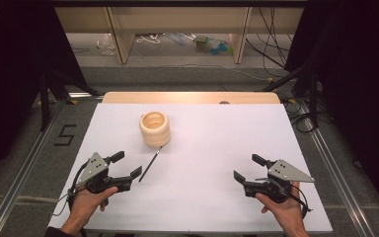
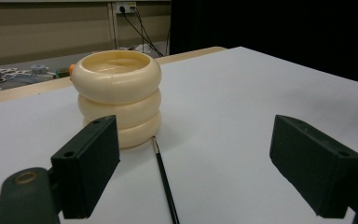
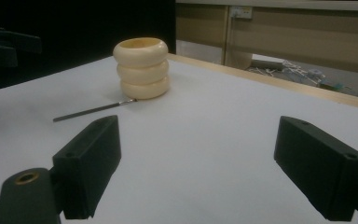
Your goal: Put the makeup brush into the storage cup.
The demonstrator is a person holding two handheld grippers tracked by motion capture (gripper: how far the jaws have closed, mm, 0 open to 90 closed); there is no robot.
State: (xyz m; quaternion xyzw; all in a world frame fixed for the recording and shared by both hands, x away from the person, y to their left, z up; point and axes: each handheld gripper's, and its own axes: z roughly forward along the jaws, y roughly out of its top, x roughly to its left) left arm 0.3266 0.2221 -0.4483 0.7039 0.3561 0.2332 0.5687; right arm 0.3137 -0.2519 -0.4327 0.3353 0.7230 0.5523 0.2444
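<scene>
Paintbrush (image 1: 150, 165) lies flat on the white table (image 1: 212, 148), just beyond the tip of the left gripper (image 1: 127, 164), and no jaw touches it. That gripper sits low over the near left part of the table, held by the person's left hand (image 1: 90, 198), its 2 black jaws spread wide with nothing between them. In the left gripper view the paintbrush (image 2: 164, 179) runs away from the camera through the gap between the jaws, a thin dark handle with its bristle end meeting the foot of a cream pot (image 2: 118, 95). The pot is made of 3 stacked rounded rings, stands upright and is open at the top; in the high view the pot (image 1: 155, 128) is ahead of the left gripper and slightly to its right, toward the far side of the table.

The right gripper (image 1: 249, 168) is held by the right hand (image 1: 286, 205) over the near right part of the table, well apart from the left one, its 2 jaws also wide apart and holding nothing. From the right gripper view the paintbrush (image 3: 93, 110) lies far ahead and to the left, its tip at the base of the pot (image 3: 142, 67).

A wooden strip (image 1: 191, 97) edges the far side of the table, and beyond it are grey floor (image 1: 177, 74) and cables (image 1: 271, 54).
</scene>
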